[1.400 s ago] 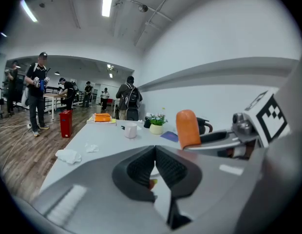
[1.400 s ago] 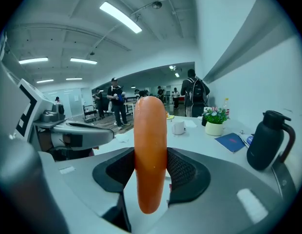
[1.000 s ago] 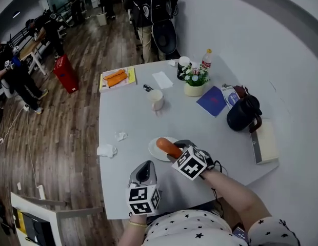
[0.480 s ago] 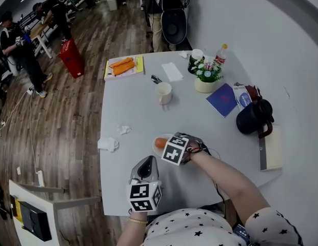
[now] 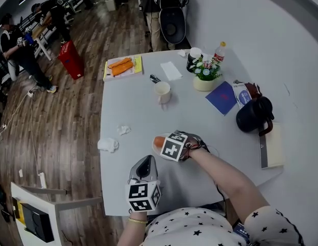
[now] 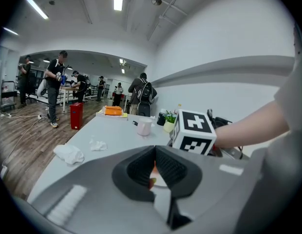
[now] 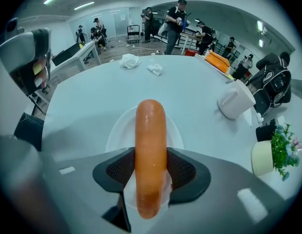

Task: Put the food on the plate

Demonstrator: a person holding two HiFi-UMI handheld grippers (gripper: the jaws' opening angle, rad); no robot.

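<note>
1. The white surface [image 5: 128,117] carries everything. A yellow tray [image 5: 120,67] of orange food sits at the far corner, with a cup [image 5: 162,92], a flower pot [image 5: 204,83] and a black jug [image 5: 253,115] further along. All of these stand well apart from the work.
2. The right gripper [image 7: 151,174] has changed most. A second ago it held the sausage at the plate's near edge, and since then it has swung in toward the left, so it now sits over the plate. Its jaws stand fairly wide but are clamped on the sausage, one pad pressing each side, and the grip has not eased.
3. The left gripper [image 6: 153,165] has stayed low at the near edge of the surface. Its jaws are brought together with nothing between them, and it takes no part in the work.
4. The plate [image 7: 117,135] is small and white. It lies directly beneath the right gripper's jaws and has not shifted.
5. The sausage [image 7: 150,130] is held by its near end. It reaches out lengthwise across the middle of the plate, low over it, though I cannot tell whether it already touches.
6. By my reading the carry is done. What remains is a small drop, letting go of the sausage and backing off without rolling it over the rim.
</note>
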